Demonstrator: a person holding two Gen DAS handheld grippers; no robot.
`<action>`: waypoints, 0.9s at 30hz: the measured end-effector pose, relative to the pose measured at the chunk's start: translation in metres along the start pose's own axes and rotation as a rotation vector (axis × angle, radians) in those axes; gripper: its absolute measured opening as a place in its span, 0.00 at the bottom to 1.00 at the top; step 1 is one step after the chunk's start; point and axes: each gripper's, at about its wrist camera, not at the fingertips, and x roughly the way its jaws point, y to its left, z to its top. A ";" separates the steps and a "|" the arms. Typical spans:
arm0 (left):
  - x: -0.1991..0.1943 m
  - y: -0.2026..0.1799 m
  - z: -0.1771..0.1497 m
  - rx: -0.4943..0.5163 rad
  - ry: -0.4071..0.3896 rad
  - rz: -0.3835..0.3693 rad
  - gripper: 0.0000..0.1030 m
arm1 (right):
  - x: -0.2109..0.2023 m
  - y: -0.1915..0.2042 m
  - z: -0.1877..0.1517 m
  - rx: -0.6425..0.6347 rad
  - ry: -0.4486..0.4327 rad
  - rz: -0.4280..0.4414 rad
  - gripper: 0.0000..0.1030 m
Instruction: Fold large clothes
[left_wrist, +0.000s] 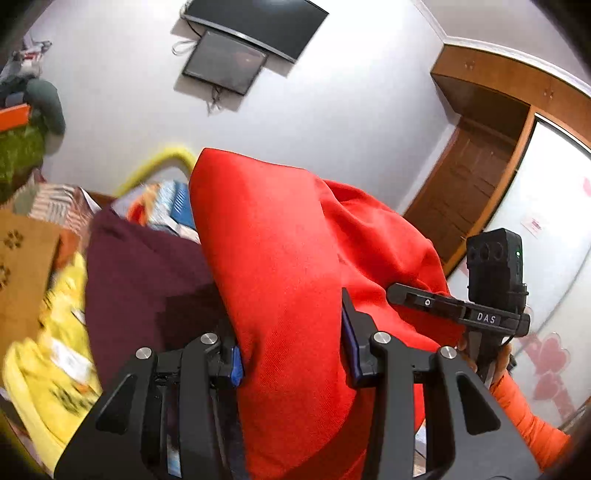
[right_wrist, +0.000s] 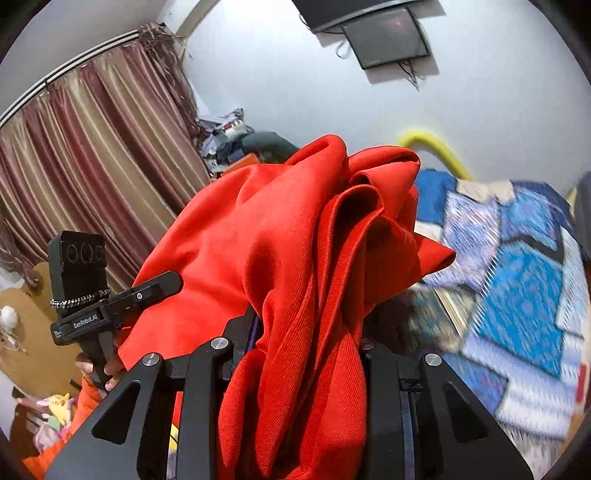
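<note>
A: Left wrist view: the red garment (left_wrist: 280, 258) hangs lifted above the bed (right_wrist: 517, 280), its bunched cloth clamped in the left gripper (left_wrist: 293, 354).

B: And the right gripper (right_wrist: 306, 350) pinches a ribbed hem. Risk?

A: Thick, soft folds could slip from either grip, so the fold lands crooked.

both tools, left (left_wrist: 293, 354) and right (right_wrist: 306, 343), raised, clamped on red cloth.
</note>
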 end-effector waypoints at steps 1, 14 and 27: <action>0.002 0.012 0.008 0.008 -0.004 0.018 0.40 | 0.012 -0.002 0.003 0.002 -0.003 0.007 0.26; 0.101 0.150 -0.024 0.031 0.206 0.359 0.59 | 0.176 -0.055 -0.024 0.009 0.214 -0.134 0.37; 0.072 0.111 -0.012 0.120 0.128 0.530 0.69 | 0.106 -0.031 -0.001 -0.094 0.068 -0.348 0.52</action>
